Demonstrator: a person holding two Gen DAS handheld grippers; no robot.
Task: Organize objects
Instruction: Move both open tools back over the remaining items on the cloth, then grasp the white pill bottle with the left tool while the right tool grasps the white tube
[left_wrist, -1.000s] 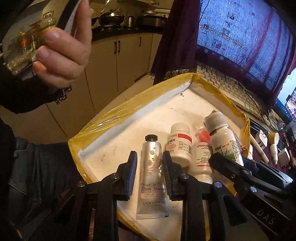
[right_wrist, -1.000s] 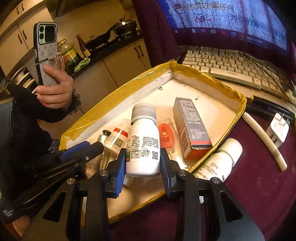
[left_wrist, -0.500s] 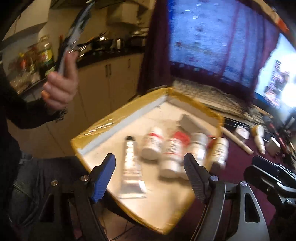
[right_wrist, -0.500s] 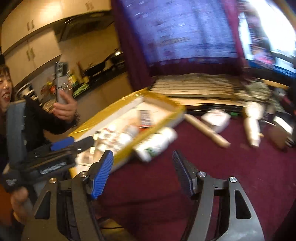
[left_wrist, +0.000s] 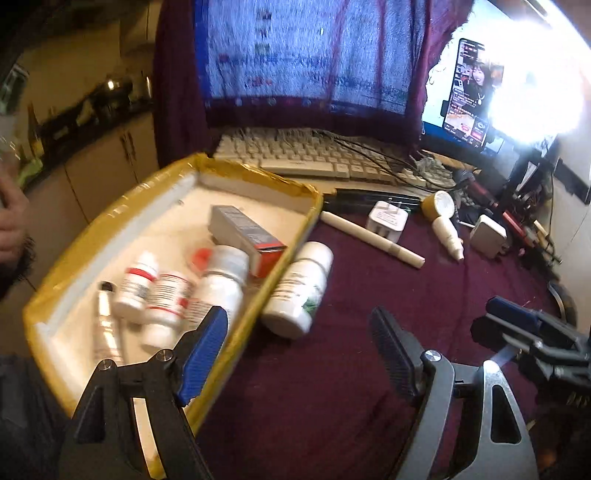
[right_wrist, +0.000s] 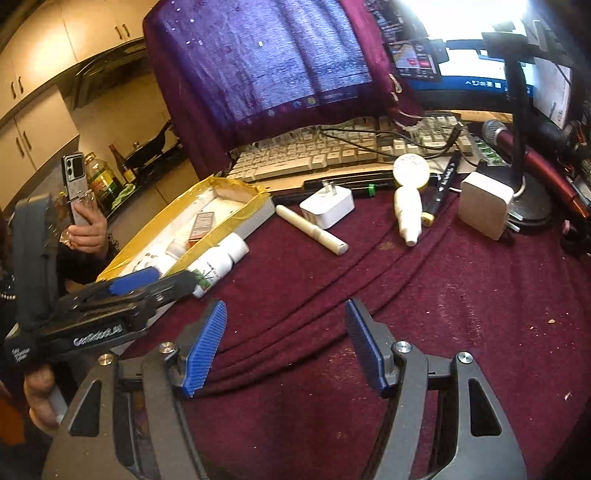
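L wrist view: left hand-held gripper (left_wrist: 299, 354) jaws opening, wide, nothing between them; one finger over the tray edge, the other over the maroon surface (left_wrist: 369, 295). Yellow-taped tray (left_wrist: 122, 206) holds a silver tube (left_wrist: 105, 325), three white bottles w/ red-marked labels (left_wrist: 162, 299), and a grey-and-red box (left_wrist: 245, 234). One white bottle w/ green label (left_wrist: 301, 288) lies on its side on the surface, touching the tray's outer wall. White pen-like stick (left_wrist: 371, 236) and white plug adapter (left_wrist: 388, 219) lie farther back, near the keyboard (left_wrist: 314, 158).

R wrist view: right hand-held gripper (right_wrist: 284, 347) jaws wide, empty, above bare cloth. Tray at left; green-label bottle just beside it. Small white spray bottle (right_wrist: 408, 210) and white cube charger (right_wrist: 485, 205) lie to the right.
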